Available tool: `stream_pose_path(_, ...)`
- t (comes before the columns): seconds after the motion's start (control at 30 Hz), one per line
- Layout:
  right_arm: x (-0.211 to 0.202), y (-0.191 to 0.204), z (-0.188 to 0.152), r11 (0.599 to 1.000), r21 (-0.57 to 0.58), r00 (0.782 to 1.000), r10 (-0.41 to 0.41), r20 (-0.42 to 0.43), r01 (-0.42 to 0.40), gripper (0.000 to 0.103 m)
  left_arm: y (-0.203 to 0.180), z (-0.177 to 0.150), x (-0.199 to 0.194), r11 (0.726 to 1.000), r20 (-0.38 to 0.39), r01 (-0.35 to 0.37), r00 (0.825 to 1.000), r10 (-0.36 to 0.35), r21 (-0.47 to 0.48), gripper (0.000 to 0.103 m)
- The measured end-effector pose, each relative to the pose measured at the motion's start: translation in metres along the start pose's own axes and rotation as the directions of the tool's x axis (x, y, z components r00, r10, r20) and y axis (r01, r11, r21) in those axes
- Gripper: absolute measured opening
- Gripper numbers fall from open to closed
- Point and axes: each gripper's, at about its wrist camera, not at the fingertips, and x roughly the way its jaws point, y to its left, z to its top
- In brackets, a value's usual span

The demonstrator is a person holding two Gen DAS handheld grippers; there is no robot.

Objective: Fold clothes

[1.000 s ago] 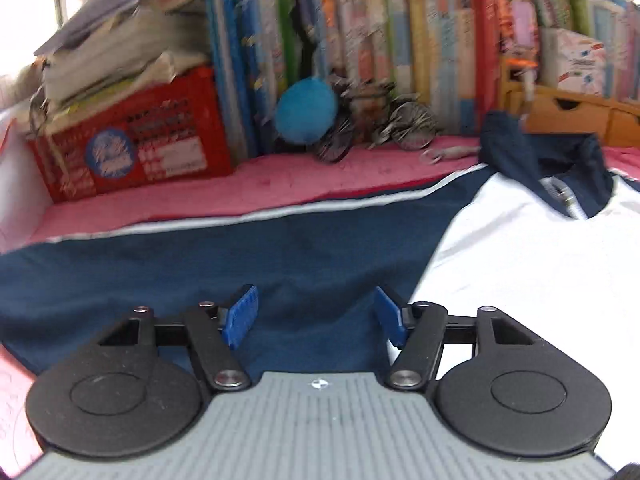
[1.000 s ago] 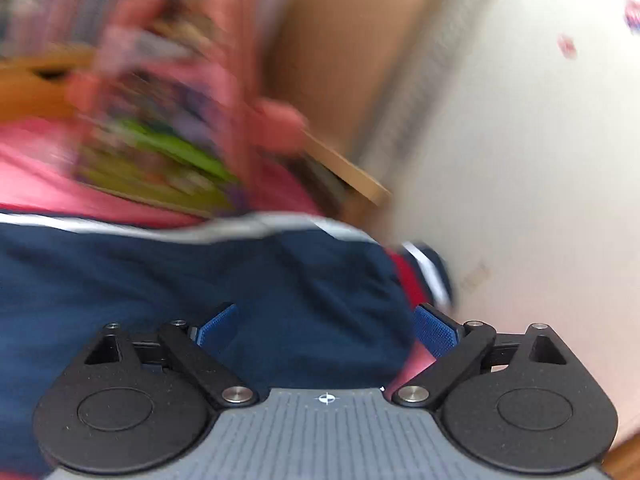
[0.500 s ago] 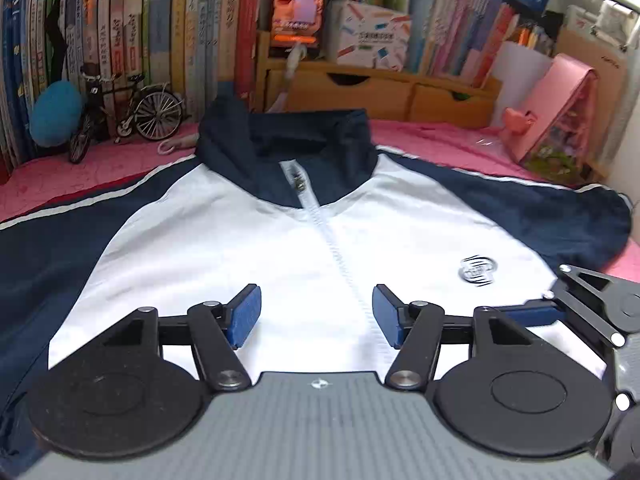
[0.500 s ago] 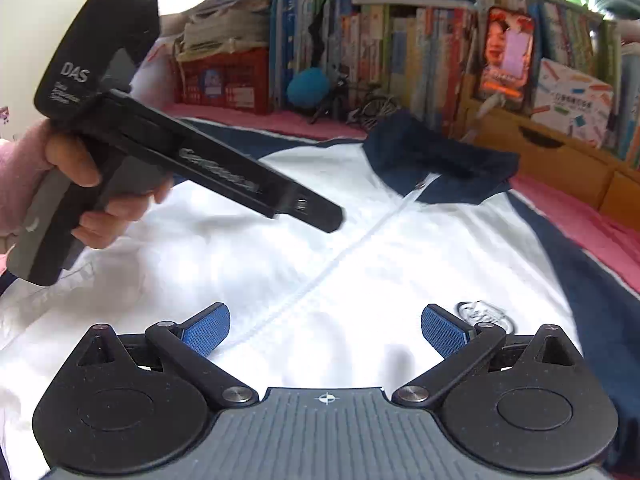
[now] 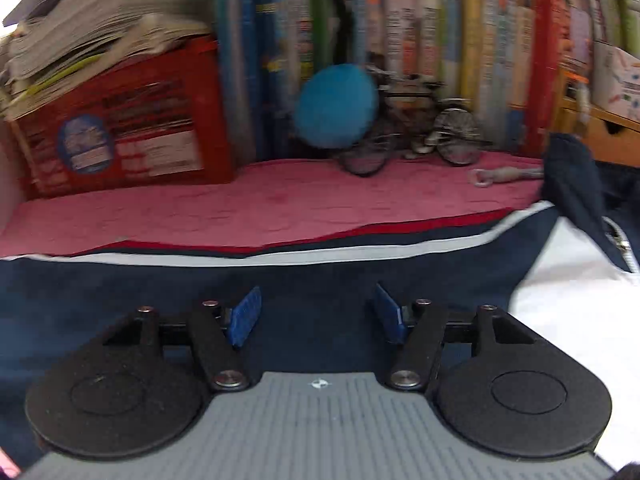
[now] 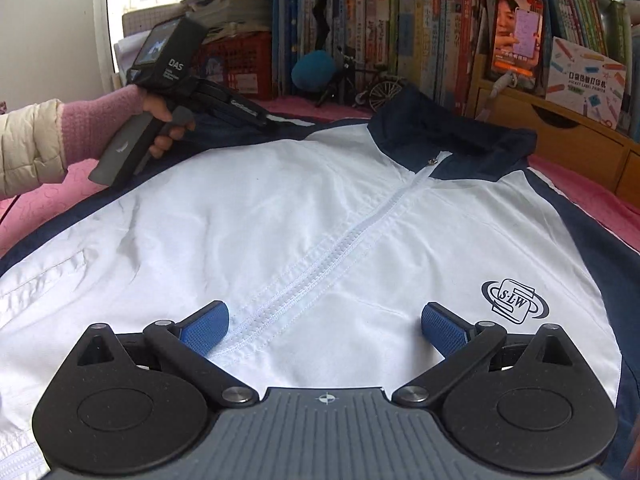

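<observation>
Jacket (image 6: 320, 216) on pink bedspread (image 5: 280, 200)

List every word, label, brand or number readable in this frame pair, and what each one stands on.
"DAS": side of the left gripper, on its black body above the hand.
"S·L·W": navy crest on the chest of the white jacket.
Chinese characters, then small Latin capitals that seem to read "POCKET LABEL PRINTER": white box on the shelf.
Book spines, red crate label, small print under "DAS": too small or blurred.

Books (image 5: 400, 40) and red crate (image 5: 120, 120) blurred — jacket (image 6: 320, 220) sleeves cut off
</observation>
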Motion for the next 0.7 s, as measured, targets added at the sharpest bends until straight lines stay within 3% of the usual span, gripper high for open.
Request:
stream_pose_path(0.1,0.0,0.0,0.0,1.0,0.0,1.0,0.0,0.0,0.0,0.103,0.047,-0.01,-0.006,0.994,0.017,-0.108,0.994,0.108,0.009,0.064)
stream_pose_path(0.17,0.001,0.0,0.0,1.0,0.0,1.0,-0.001,0.0,0.001,0.103,0.076,-0.014,-0.005,0.972,0.043,-0.23,0.973,0.228,0.051,0.065)
stream_pose_path(0.2,0.001,0.0,0.0,1.0,0.0,1.0,-0.001,0.0,0.001,0.103,0.091,-0.014,-0.003,0.963,0.051,-0.264,0.964,0.261,0.063,0.079)
stream_pose_path(0.27,0.001,-0.001,0.0,1.0,-0.001,1.0,-0.001,0.0,0.001,0.103,0.118,-0.013,-0.002,0.979,0.03,-0.204,0.979,0.204,0.01,0.088)
stream_pose_path(0.33,0.0,-0.001,-0.001,1.0,-0.001,1.0,-0.001,-0.001,0.001,0.103,0.129,-0.008,0.0,0.986,0.006,-0.164,0.986,0.165,-0.036,0.089)
stream_pose_path(0.43,0.0,0.0,-0.001,1.0,-0.001,1.0,-0.001,-0.001,0.001,0.103,0.122,-0.01,0.0,0.983,0.04,-0.184,0.982,0.184,-0.002,0.089)
stream_pose_path(0.67,0.001,-0.001,-0.001,1.0,-0.002,1.0,-0.002,-0.001,0.002,0.103,0.136,-0.008,0.006,0.982,0.006,-0.141,0.99,0.143,-0.128,0.089)
stream_pose_path(0.7,0.001,-0.001,-0.001,1.0,-0.002,1.0,-0.002,-0.001,0.002,0.103,0.136,-0.007,0.006,0.98,0.011,-0.143,0.989,0.146,-0.139,0.084)
